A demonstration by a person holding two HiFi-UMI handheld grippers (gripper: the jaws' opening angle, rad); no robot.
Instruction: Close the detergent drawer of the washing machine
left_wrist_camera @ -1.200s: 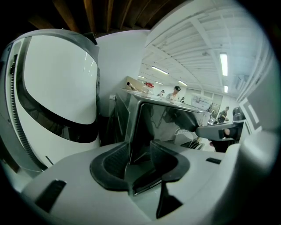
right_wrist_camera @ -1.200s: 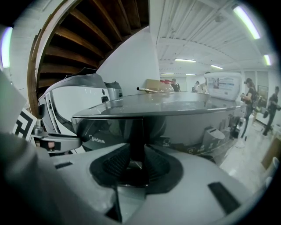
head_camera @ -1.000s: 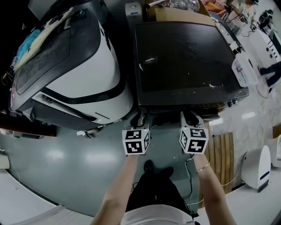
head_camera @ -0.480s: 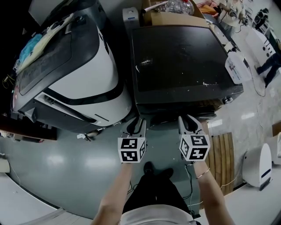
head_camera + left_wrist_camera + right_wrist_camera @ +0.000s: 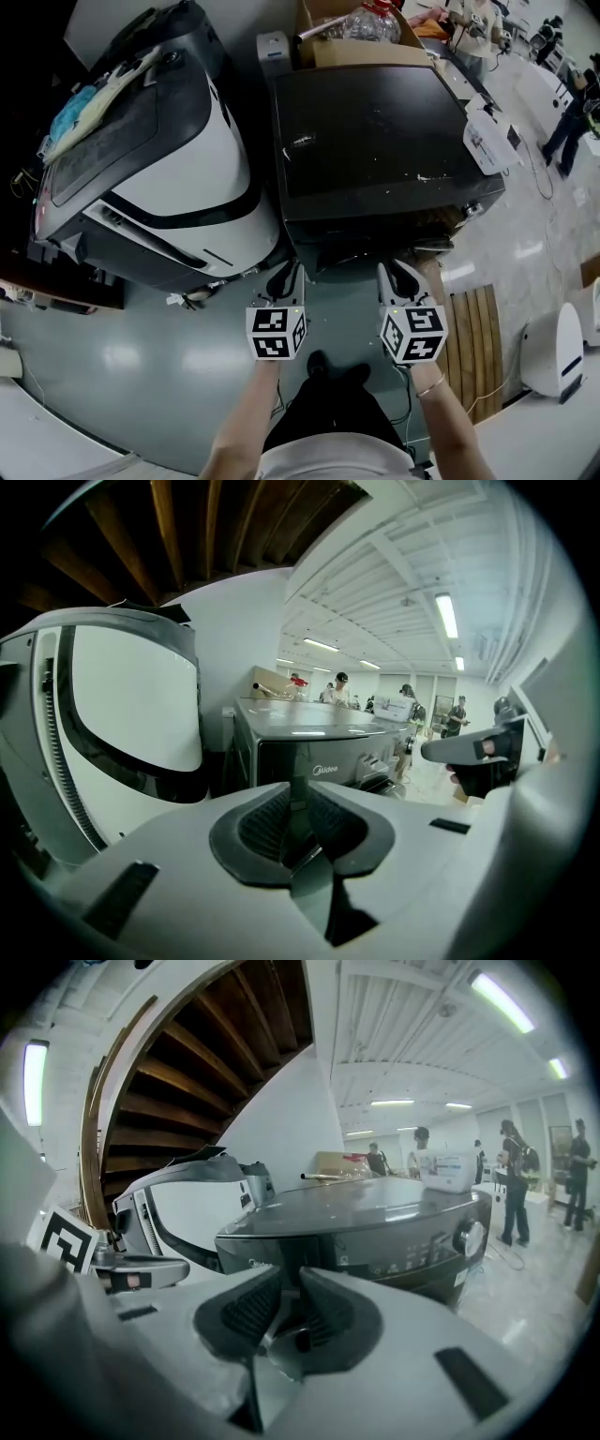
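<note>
Hovering just short of the washing machine (image 5: 375,131) front, the left gripper (image 5: 288,273) has just been closing its jaws to a narrow gap, with nothing between them. The right gripper (image 5: 399,273) is likewise slightly parted and empty. Beyond them, the detergent drawer (image 5: 323,772) sits at the front's upper left corner, seemingly near flush. Pushing it off-centre could skew and jam it.

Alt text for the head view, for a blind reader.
From above: a person holds the left gripper and right gripper before a dark washing machine, clear of it. The left jaws have just been closing, empty. A white-and-black appliance stands beside it.
</note>
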